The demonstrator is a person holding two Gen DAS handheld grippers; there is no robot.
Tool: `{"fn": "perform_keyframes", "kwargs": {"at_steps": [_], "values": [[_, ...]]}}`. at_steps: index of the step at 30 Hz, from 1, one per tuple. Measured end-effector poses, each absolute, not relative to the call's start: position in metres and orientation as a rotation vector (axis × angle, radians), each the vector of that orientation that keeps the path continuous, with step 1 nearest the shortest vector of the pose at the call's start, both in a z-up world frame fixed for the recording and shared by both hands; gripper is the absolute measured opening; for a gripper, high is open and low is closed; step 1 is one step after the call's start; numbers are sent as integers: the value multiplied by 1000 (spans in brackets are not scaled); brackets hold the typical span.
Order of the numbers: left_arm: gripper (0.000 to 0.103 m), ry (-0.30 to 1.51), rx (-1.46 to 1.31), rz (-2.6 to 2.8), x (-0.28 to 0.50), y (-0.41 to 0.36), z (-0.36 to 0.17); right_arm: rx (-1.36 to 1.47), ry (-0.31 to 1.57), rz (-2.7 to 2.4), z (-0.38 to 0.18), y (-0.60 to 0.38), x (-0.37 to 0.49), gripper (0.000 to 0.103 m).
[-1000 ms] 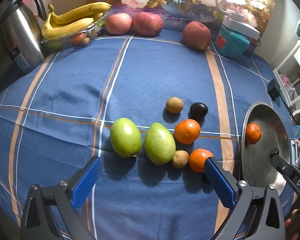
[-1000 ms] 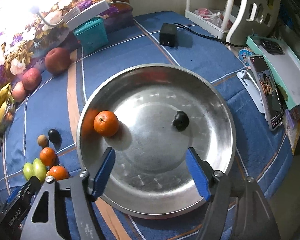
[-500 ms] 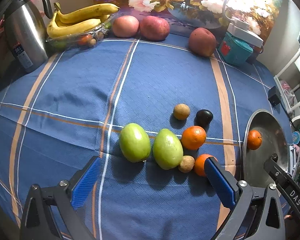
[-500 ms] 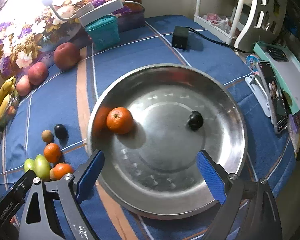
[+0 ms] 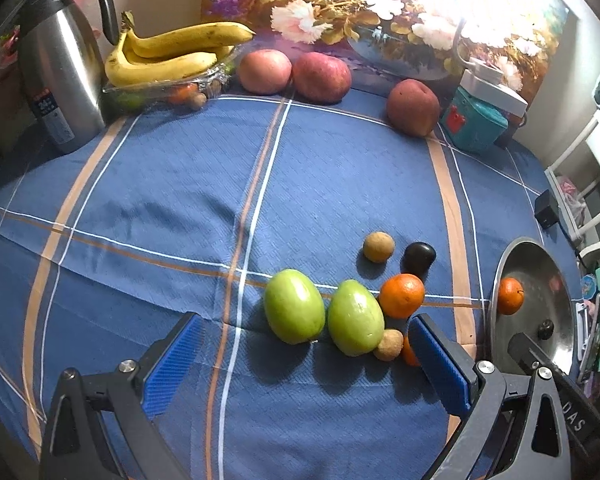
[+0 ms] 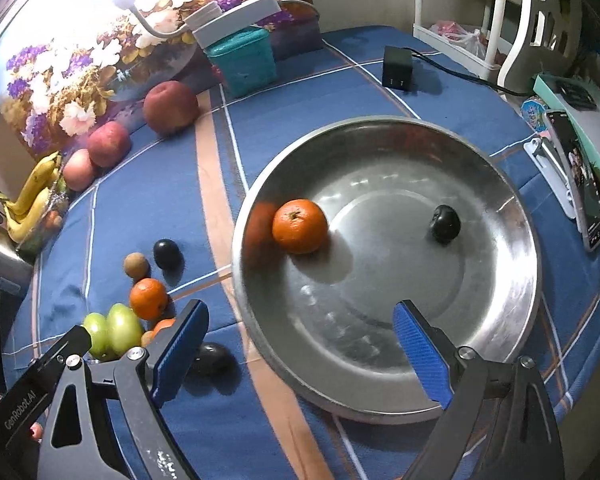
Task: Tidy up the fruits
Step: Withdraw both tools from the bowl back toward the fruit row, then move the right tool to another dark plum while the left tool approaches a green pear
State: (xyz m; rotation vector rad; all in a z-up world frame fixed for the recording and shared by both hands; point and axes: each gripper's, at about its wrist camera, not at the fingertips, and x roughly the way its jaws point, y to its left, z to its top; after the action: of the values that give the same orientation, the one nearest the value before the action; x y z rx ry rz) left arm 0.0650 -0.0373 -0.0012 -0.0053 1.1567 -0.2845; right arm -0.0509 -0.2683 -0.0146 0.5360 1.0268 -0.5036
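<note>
From the left wrist camera, the left gripper (image 5: 300, 356) hangs wide open over the blue checked tablecloth (image 5: 172, 184), holding nothing. Just ahead of its fingers lies the loose fruit: two green fruits (image 5: 294, 306) side by side, a small brown fruit (image 5: 388, 344) touching the right-hand one, an orange (image 5: 402, 295), a second orange (image 5: 409, 351) half hidden behind the right finger, another brown fruit (image 5: 378, 246) and a dark plum (image 5: 419, 257). The steel bowl (image 5: 564, 280) sits at the right edge. Bananas (image 5: 172, 54) and apples (image 5: 264, 71) rest at the back, well apart.

From the right wrist camera, the right gripper (image 6: 300, 344) is also wide and empty; its jaws have just been opening, with nothing between them. It hovers over the near rim of the bowl, which already holds an orange (image 6: 299, 225) and a dark plum (image 6: 445, 224). Another dark fruit (image 6: 212, 358) lies on the cloth just beside the left finger.

The pile is tight, so closing on one green fruit could nudge its neighbour or roll the small round ones toward the table edge. Smooth skins may slip from the pads, and a fruit dropped into the bowl could roll into those already there.
</note>
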Motion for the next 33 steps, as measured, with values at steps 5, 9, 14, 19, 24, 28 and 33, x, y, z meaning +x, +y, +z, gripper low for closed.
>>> {"fn": "perform_keyframes", "kwargs": {"at_steps": [5, 9, 14, 19, 24, 28, 33], "values": [[103, 1152, -30, -278, 69, -27, 0, 483, 1041, -510, -11, -255, -45, 94], [103, 1148, -34, -262, 74, -17, 0, 441, 1043, -499, -6, -240, -38, 94], [103, 1119, -32, -222, 78, 0, 5, 413, 1038, -482, 0, -225, -29, 94], [103, 1098, -35, -204, 82, 11, 11, 365, 1020, -439, 8, -203, -17, 94], [103, 1091, -74, -201, 87, 22, 13, 361, 1006, -413, 13, -190, -6, 94], [103, 1086, -85, -196, 88, 24, 15, 356, 992, -389, 17, -187, -2, 94], [103, 1111, -89, -201, 89, 22, 11, 359, 995, -363, 18, -186, 0, 94]]}}
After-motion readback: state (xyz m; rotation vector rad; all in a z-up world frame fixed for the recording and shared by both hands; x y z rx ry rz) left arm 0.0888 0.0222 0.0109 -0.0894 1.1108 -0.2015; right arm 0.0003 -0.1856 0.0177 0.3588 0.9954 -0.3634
